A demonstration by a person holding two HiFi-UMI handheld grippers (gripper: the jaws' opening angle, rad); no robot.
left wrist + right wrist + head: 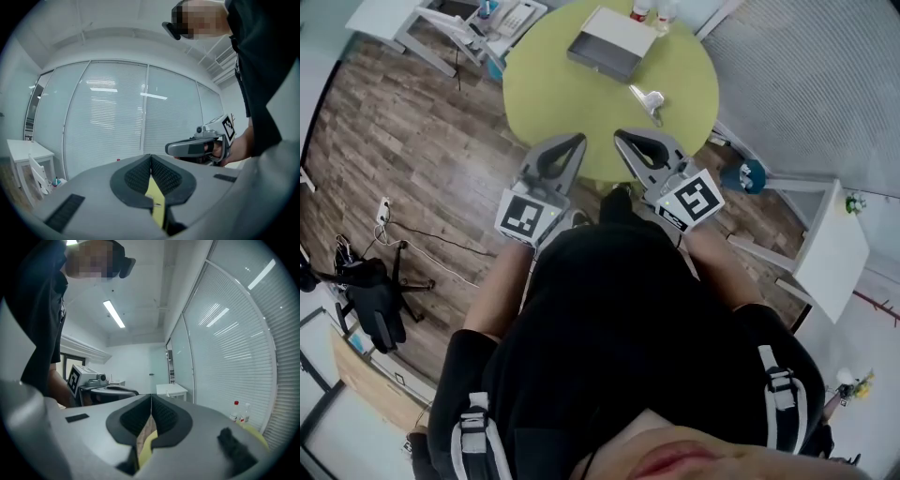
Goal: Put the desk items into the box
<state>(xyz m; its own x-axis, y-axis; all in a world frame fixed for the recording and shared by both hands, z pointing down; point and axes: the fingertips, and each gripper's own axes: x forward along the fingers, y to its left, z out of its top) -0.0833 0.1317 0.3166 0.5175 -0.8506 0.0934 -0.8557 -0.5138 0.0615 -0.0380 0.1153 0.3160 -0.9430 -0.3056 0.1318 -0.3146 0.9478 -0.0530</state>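
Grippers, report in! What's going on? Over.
Left gripper shut, empty. Right gripper shut, empty. Clip on table, outside box. Nothing blocking.

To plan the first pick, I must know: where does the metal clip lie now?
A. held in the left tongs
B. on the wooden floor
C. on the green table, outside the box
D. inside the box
C: the head view shows the clip lying on the green table, apart from the box and nearer the person.
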